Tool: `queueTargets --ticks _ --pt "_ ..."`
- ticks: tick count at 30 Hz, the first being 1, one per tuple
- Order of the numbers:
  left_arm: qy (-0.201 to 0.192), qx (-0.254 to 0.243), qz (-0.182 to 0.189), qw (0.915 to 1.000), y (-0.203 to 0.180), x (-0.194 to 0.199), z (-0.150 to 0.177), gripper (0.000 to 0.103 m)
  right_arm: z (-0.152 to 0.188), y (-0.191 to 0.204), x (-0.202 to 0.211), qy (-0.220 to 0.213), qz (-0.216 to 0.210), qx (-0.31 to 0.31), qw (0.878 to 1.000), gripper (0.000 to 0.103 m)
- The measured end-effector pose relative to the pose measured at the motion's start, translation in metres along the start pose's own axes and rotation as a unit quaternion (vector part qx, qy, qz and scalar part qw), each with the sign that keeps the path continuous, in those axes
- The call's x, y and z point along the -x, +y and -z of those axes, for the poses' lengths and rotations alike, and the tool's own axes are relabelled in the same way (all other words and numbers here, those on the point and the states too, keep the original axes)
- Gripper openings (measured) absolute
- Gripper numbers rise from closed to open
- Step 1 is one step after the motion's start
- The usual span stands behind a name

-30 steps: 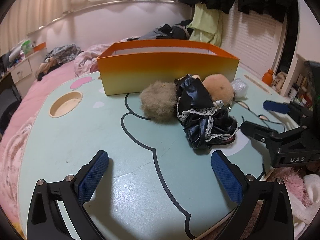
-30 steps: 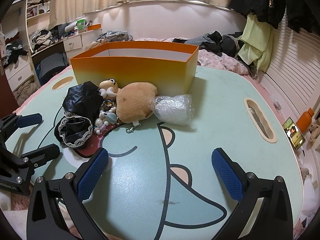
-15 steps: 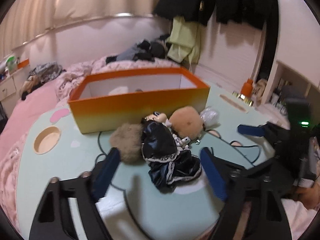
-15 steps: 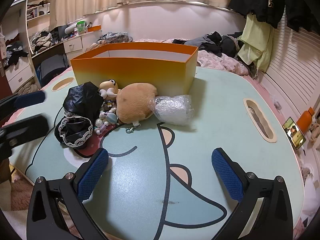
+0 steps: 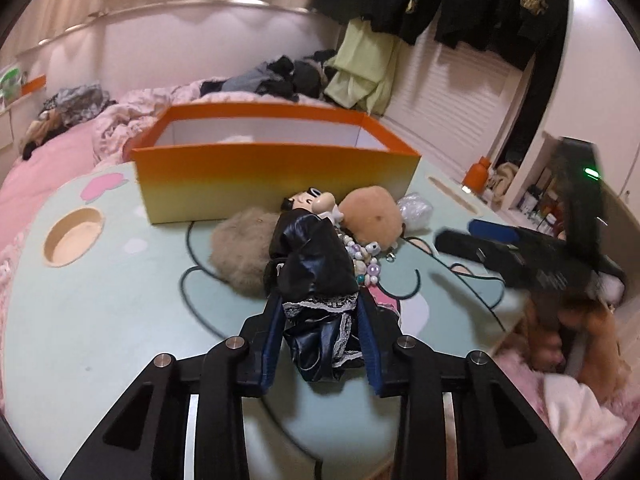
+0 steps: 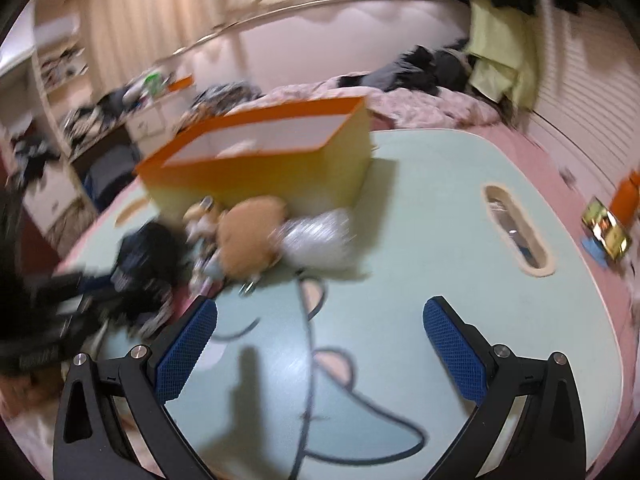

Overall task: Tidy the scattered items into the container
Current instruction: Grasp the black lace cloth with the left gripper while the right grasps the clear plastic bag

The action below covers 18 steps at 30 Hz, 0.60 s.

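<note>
- Left gripper [image 5: 320, 332]: jaws closing on the black doll [image 5: 314, 272], both blue pads against its lace-trimmed skirt. Grip sits low, on fabric, not the body.
- The doll lies on the mint table [image 5: 100, 320], head toward 12 o'clock, pointing at the orange box [image 5: 276, 176].
- The box stands behind the pile at 12 o'clock from the left gripper, top open, white inside. Something pale shows in it, too blurred to name.
- Neighbours: grey fur ball [image 5: 240, 256] touching the doll at 9 o'clock, tan plush [image 5: 374, 218] at 1 o'clock, bead string [image 5: 366, 262] against the doll's right side, clear plastic bundle [image 5: 416, 210] beyond the plush.
- Right gripper [image 6: 320, 344]: pads wide apart, nothing between them, above bare table. That view is motion-blurred; detail there is unreliable.
- My read: finish the squeeze before lifting. Shiny cloth looks slippery and a skirt-only hold lets the doll swing head-down.
- Lift straight up first. The beads may be snagged in the lace; if they rise too, stop and shake loose, or carry both.
- Clear the near orange wall with margin for the dangling head, then let go low inside, toward 12 o'clock.
- Risk: clipping the wall shoves the light box back.
- The right gripper could take the tan plush next, at 11 o'clock in its own view.
</note>
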<state>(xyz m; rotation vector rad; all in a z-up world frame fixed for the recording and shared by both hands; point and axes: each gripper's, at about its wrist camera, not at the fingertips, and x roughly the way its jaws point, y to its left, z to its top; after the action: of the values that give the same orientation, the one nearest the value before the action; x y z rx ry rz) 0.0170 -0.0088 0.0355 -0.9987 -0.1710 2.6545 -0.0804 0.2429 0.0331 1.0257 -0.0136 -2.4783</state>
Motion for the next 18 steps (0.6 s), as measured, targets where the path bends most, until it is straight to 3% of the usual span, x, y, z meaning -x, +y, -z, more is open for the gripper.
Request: queueTargets --ticks 3,6,11,14,17,18 --pt "-0.021 -0.005 -0.010 0.9997 0.009 0.022 0.000 0.033 -0.012 -0.008 -0.001 -0.004 0.001 -0.012 1.000 0.098" --pt "-0.045 0.003 -0.032 0.9985 0.021 0.038 -0.004 0.033 -0.025 -0.012 -0.006 0.000 -0.003 -0.020 1.000 0.086" --pt "-0.063 0.025 -0.034 0.9972 0.036 0.049 -0.007 0.033 -0.039 -0.012 -0.020 0.023 -0.030 -0.018 0.999 0.064" --pt "-0.064 0.027 -0.039 0.9968 0.041 0.050 -0.007 0.033 -0.041 -0.009 -0.037 0.058 -0.035 -0.012 0.998 0.049" --pt "-0.063 0.032 -0.041 0.9966 0.046 0.052 -0.006 0.033 -0.039 -0.009 -0.038 0.056 -0.031 -0.006 0.998 0.033" --pt "-0.064 0.033 -0.041 0.9966 0.047 0.052 -0.007 0.033 -0.036 -0.009 -0.035 0.053 -0.041 -0.006 0.998 0.033"
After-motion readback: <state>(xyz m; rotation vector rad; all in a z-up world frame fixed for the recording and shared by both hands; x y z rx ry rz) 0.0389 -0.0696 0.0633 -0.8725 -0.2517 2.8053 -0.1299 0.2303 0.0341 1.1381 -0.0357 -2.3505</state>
